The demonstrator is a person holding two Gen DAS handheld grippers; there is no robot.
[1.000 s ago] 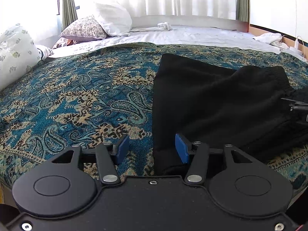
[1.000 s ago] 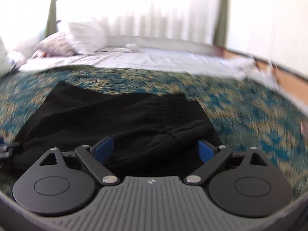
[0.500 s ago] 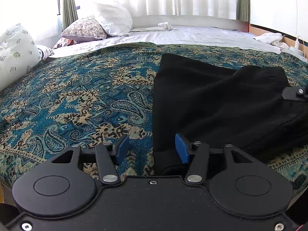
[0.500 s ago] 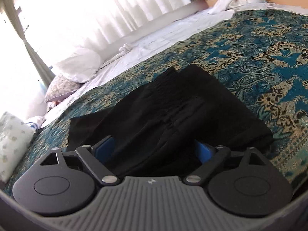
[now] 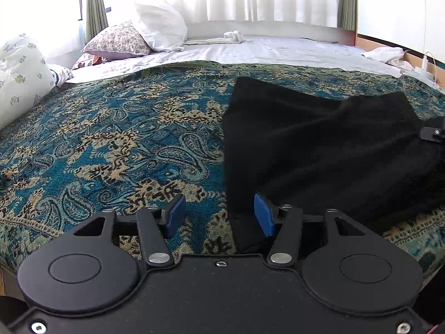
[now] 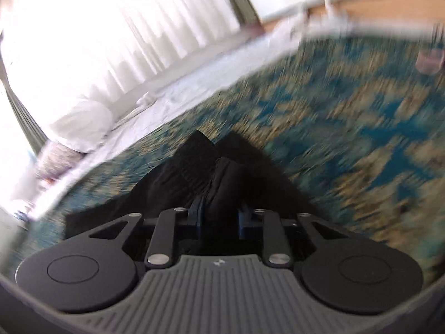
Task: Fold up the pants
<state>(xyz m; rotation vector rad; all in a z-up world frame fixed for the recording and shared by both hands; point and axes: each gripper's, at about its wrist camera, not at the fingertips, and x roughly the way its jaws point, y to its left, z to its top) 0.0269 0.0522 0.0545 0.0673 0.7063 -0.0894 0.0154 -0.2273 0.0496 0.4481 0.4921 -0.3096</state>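
Black pants [image 5: 319, 150] lie folded on a blue paisley bedspread [image 5: 125, 144]. My left gripper [image 5: 219, 214] is open and empty, its blue pads astride the pants' near left corner, low over the bed. My right gripper [image 6: 219, 217] is shut on a bunched fold of the pants [image 6: 222, 178] at their right end; the right wrist view is motion-blurred. Part of the right gripper shows in the left wrist view [image 5: 432, 133] at the far right edge.
White sheet [image 5: 264, 50] and pillows [image 5: 158, 27] lie behind the bedspread. A floral pillow [image 5: 19, 72] sits at the left. White cloth [image 5: 386, 55] and a wooden ledge [image 6: 389, 5] are at the right. The bed's near edge is just below the left gripper.
My right gripper has closed from wide open onto the pants' right end and is tilting and moving fast. My left gripper has stayed still and open.
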